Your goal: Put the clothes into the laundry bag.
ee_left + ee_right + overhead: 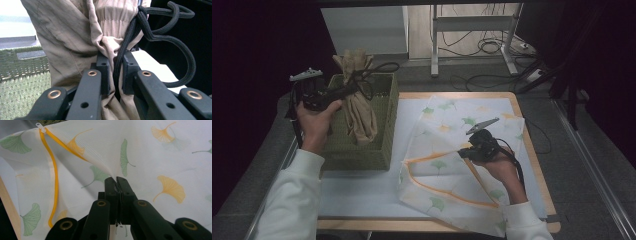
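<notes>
A tan garment [358, 107] with a black drawstring [372, 75] hangs bunched over the green woven basket [362, 150], its lower end inside. My left gripper [346, 91] is shut on it from the left. In the left gripper view the jaws pinch gathered tan cloth [72, 40] and the black cord [160, 37] at the left gripper [116, 70]. My right gripper [461, 153] is shut on a fold of the white bag [447, 125] printed with ginkgo leaves. The right gripper [116, 181] lifts the bag's cloth [150, 150] into a ridge, and the orange zipper [55, 177] runs at left.
The basket stands at the left of a wooden table [534, 155] covered by a white sheet [357, 192]. The bag spreads over the right half. Behind the table are a white cabinet [364, 30], metal desk legs [434, 45] and loose cables [487, 47] on the floor.
</notes>
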Available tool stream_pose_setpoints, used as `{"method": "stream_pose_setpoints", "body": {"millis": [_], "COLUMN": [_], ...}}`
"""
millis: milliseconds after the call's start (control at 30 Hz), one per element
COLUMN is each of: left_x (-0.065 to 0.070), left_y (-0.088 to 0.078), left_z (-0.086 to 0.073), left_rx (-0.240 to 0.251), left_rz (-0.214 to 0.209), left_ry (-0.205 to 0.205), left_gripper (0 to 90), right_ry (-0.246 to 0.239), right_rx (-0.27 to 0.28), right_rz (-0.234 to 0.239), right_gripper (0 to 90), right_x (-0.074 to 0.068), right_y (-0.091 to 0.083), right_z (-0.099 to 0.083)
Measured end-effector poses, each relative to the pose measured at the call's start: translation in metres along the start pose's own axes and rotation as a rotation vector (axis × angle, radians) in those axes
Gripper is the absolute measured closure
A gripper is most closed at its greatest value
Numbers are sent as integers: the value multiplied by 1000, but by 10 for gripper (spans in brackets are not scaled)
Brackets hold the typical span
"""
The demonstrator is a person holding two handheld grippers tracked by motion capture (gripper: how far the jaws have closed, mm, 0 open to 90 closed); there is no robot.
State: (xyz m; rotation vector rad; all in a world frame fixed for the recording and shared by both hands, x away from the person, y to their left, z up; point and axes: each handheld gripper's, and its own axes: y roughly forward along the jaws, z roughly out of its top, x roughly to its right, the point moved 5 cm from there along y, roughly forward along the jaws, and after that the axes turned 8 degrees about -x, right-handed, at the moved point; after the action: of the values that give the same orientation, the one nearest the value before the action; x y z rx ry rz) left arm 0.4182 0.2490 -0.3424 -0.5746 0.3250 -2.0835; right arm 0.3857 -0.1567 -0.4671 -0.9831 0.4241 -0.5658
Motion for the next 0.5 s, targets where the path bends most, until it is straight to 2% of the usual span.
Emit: {"method": "stream_pose_setpoints", "body": {"millis": [500], "left_x": [14], "left_y": [0], "left_z": [1], "left_rx": [22], "left_rz": [-42], "left_ry": [14], "left_gripper": [798], "right_ry": [1], "right_rx": [1], "right_rz": [-1], "right_gripper": [863], "right_x": [1], "right_y": [0], "right_z": [0]}}
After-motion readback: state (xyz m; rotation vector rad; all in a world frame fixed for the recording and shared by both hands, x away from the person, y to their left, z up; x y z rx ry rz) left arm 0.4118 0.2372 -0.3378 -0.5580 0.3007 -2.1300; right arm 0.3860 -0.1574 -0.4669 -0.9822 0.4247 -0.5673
